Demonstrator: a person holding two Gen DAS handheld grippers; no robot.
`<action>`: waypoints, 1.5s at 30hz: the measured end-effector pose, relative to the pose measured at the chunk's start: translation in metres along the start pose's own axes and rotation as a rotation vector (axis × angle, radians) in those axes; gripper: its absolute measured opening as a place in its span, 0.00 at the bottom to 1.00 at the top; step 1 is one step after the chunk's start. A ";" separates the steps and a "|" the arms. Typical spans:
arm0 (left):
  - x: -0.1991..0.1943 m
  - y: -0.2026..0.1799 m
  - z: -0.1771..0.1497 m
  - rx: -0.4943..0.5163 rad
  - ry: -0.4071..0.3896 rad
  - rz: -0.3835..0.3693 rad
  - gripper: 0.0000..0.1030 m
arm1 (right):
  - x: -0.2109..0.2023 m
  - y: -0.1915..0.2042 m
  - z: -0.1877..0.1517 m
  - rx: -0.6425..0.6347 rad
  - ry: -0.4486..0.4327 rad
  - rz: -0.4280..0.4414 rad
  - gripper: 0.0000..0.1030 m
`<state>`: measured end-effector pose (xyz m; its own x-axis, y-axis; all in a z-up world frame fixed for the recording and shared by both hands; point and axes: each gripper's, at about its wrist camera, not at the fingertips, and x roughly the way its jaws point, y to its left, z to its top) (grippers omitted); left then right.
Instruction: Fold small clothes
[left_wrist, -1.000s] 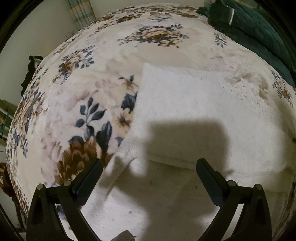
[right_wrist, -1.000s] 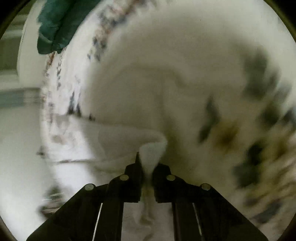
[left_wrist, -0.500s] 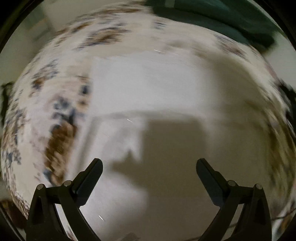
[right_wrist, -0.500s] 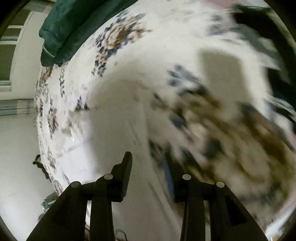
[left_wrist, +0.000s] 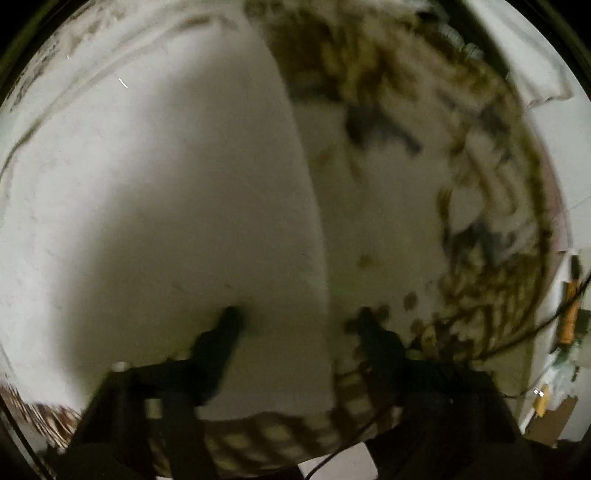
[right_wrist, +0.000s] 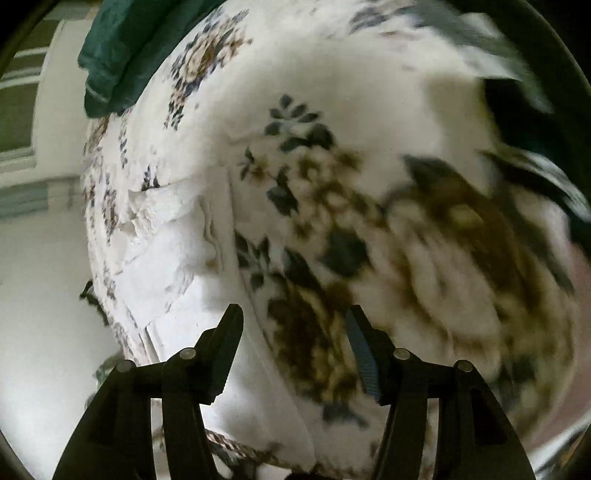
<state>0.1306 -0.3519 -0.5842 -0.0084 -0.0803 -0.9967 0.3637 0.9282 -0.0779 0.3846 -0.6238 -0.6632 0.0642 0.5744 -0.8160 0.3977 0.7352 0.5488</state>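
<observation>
A white folded cloth (left_wrist: 166, 192) lies on the floral blanket (left_wrist: 424, 192) and fills the left of the blurred left wrist view. My left gripper (left_wrist: 299, 321) is open and empty, straddling the cloth's right edge, left finger over the cloth, right finger over the blanket. In the right wrist view the same white cloth (right_wrist: 177, 251) lies left of centre with layered edges. My right gripper (right_wrist: 293, 325) is open and empty, close above the blanket (right_wrist: 369, 229), its left finger (right_wrist: 225, 343) by the cloth's edge.
A dark green garment (right_wrist: 122, 48) lies at the blanket's far edge in the right wrist view. More dark cloth (right_wrist: 517, 122) shows blurred at the right. Off the bed's right side in the left wrist view, the floor holds cables and small clutter (left_wrist: 569, 325).
My right gripper has let go of the white cloth's corner and opened wide. My left gripper stayed open and swung right, over the cloth's right edge. Both views are motion-blurred.
</observation>
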 end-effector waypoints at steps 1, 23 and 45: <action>0.007 -0.006 0.001 -0.010 -0.012 0.035 0.52 | 0.011 0.002 0.013 -0.012 0.017 0.024 0.58; -0.041 -0.030 -0.014 -0.133 -0.147 0.095 0.04 | 0.101 0.070 0.112 -0.095 0.035 0.006 0.03; -0.090 0.033 -0.020 -0.246 -0.233 0.002 0.04 | 0.108 0.112 0.094 -0.060 0.041 0.107 0.10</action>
<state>0.1243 -0.3065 -0.4973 0.2159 -0.1327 -0.9674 0.1275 0.9861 -0.1068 0.5223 -0.5132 -0.7067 0.0656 0.6640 -0.7449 0.3352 0.6885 0.6432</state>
